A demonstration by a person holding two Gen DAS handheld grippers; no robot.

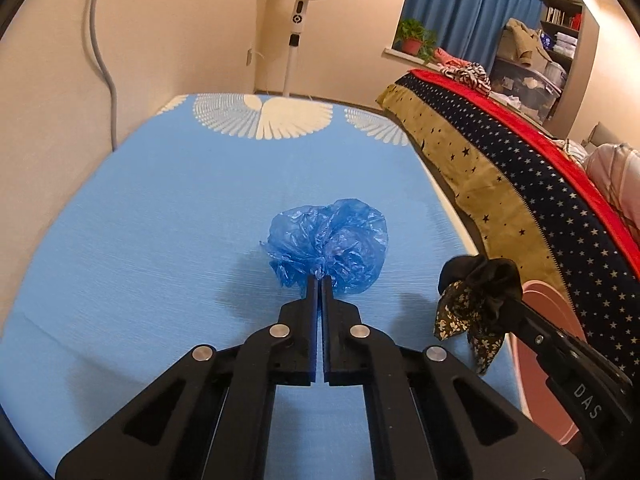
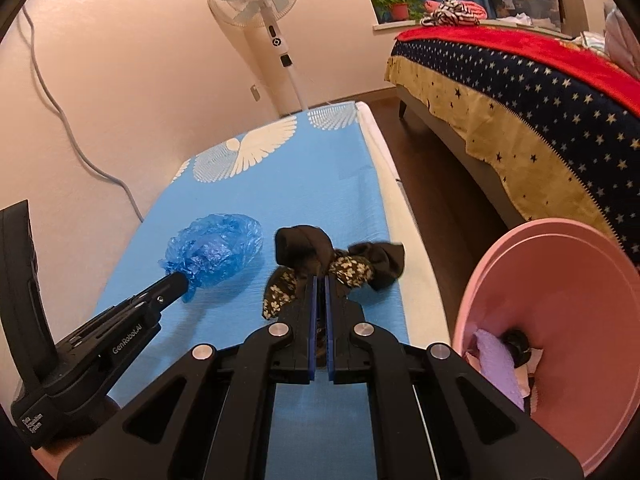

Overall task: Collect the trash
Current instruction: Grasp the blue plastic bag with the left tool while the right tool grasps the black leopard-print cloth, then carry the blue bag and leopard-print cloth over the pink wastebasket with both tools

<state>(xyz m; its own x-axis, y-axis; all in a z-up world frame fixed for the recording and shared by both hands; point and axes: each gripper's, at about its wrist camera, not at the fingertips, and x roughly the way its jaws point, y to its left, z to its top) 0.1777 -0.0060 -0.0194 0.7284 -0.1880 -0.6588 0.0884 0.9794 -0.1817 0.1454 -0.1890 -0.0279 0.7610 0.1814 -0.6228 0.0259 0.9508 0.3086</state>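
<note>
Where right wrist sees: pink bin (image 2: pixel 560 280) with trash inside.

A bedroom in a home

A bed (image 2: pixel 540 92) with a starred blanket is filling the right side, a standing fan (image 2: pixel 256 0) is waiting by the wall, and blue curtains (image 1: pixel 464 4) are hanging behind a potted plant (image 1: pixel 414 36) (on the window sill). Shelves (image 1: pixel 560 24) with folded things and a storage box (image 1: pixel 524 88) are standing in the far corner.

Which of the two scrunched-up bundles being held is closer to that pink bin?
The black floral cloth in the right claw, beside the pink bin; the blue plastic bag is farther left.
</note>
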